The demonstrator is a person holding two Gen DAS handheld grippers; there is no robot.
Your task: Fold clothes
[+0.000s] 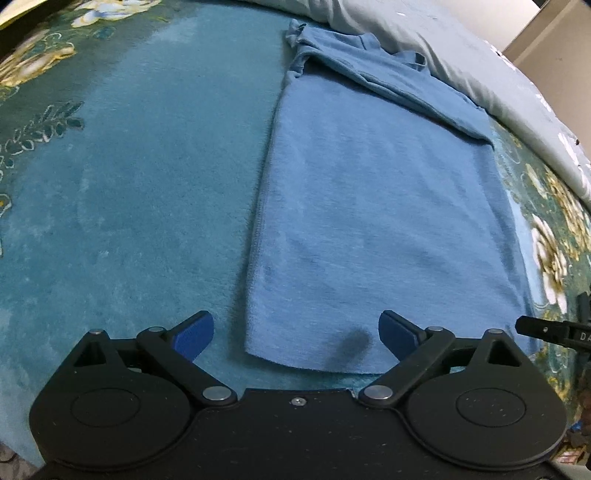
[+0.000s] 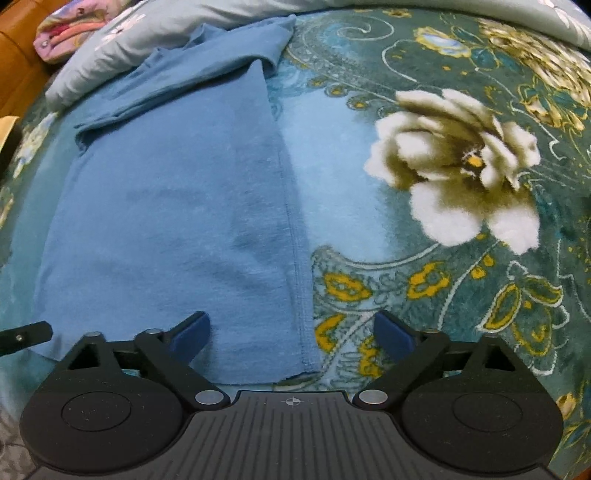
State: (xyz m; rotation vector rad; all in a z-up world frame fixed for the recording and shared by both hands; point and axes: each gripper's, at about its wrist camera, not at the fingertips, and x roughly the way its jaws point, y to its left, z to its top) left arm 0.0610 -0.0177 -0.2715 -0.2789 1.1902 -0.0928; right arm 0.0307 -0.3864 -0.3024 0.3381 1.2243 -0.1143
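A blue T-shirt (image 1: 376, 206) lies flat on the teal floral blanket (image 1: 129, 184), folded lengthwise into a long strip, sleeves folded in at the far end. My left gripper (image 1: 297, 334) is open and empty, just above the shirt's near left hem corner. My right gripper (image 2: 291, 334) is open and empty over the near right hem corner of the shirt (image 2: 177, 206). The tip of the right gripper shows at the right edge of the left wrist view (image 1: 546, 328); the tip of the left gripper shows at the left edge of the right wrist view (image 2: 26, 334).
A pale grey quilt (image 1: 461, 55) is bunched along the far end beyond the shirt's collar; it also shows in the right wrist view (image 2: 147, 29). A pink patterned cloth (image 2: 66, 33) lies at the far left. The blanket (image 2: 443, 184) stretches to the right.
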